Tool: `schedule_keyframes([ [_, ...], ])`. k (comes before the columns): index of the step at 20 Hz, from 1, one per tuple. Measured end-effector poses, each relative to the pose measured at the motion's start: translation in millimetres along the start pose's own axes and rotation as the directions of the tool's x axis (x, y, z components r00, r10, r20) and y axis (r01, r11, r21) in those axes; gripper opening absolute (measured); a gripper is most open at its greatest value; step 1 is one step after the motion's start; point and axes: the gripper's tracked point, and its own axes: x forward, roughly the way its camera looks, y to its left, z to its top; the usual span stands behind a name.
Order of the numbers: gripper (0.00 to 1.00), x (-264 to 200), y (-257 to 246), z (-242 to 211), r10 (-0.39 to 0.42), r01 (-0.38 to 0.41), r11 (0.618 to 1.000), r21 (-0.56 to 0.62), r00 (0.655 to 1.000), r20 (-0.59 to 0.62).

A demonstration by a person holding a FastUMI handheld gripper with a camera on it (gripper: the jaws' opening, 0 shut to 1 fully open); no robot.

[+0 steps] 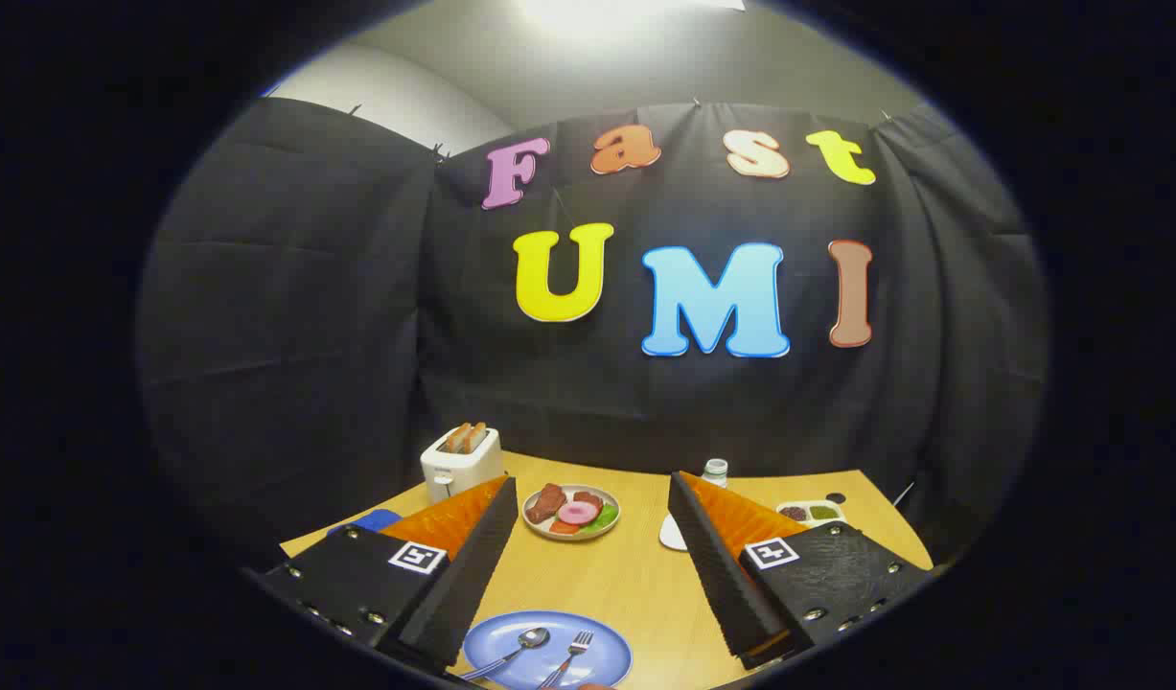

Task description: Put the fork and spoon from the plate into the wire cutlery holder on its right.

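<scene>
— Spoon (520, 647) and fork (570, 652), where do they lie now?

— Both lie on the blue plate (602, 637), near, low between the two fingers. The spoon is on the left and the fork is on the right, just beside each other but apart.

— Which way do they point?

— Their long axes run from near-left to far-right. The spoon bowl and the fork tines are at the far end, and the handles come toward the near rim. I think the handles are offered to the near side so they are easy to take.

— And the gripper (592, 561)?

— Its fingers are wide apart and hold nothing. They stand high over the wooden table (635, 575), so the plate is under them.

— What else stands there?

— Far left is a white toaster (461, 462). Beyond the fingers is a plate of toy food (572, 512), and far right a small divided tray (811, 512).

— The wire holder?

— I cannot tell it; the right finger (726, 565) covers that side.
</scene>
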Motion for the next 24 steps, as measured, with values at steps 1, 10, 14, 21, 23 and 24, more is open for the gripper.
schedule_keyframes([
  [1,0.97,1,-1,-3,-0.013,0.013,1.000,-0.004,1.000,0.002],
  [10,0.97,-6,-10,1,-0.023,0.023,1.000,-0.004,0.998,0.054],
  [14,0.97,-9,-14,-17,-0.014,0.014,1.000,-0.021,1.000,0.008],
  [21,0.97,-11,-2,-47,-0.010,0.008,1.000,-0.024,0.996,-0.084],
  [23,0.97,-11,-3,-52,-0.039,0.039,0.999,-0.001,0.996,-0.085],
  [24,0.97,-11,-4,-55,-0.054,0.055,0.998,0.008,0.994,-0.094],
])
